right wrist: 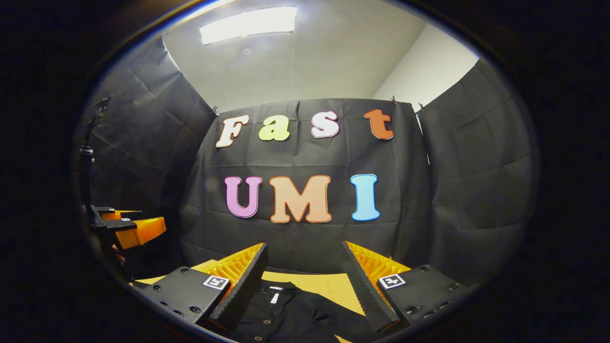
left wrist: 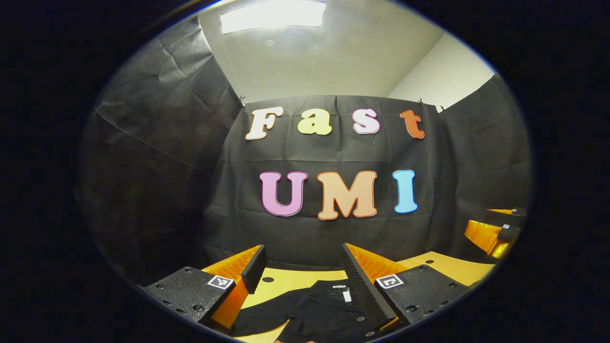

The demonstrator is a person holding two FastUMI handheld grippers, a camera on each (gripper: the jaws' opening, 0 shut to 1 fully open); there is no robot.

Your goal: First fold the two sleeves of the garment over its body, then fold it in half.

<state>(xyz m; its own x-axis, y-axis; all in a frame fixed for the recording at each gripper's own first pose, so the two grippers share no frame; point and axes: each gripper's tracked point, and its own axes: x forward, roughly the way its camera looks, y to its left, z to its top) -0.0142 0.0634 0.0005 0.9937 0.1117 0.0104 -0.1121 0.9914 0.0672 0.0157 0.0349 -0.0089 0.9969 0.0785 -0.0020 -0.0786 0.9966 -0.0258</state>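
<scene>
Both the left gripper (left wrist: 301,271) and right gripper (right wrist: 302,269) hover wide open and empty over the black garment (left wrist: 329,312), which looks soft, light and floppy, best pinched at a sleeve's end.

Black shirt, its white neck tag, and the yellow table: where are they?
Black fabric shirt (right wrist: 290,317): right gripper view, on its chest below the collar.
White neck tag (right wrist: 275,297): right gripper view, on the tag's middle.
Yellow wooden table (left wrist: 295,278): left gripper view, on a bare patch beyond the collar.

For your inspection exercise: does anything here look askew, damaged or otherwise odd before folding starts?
Nothing stands out. The black garment lies on the table with a sleeve spread out to the side, not yet folded. Both the left gripper and the right gripper are open above it.
</scene>
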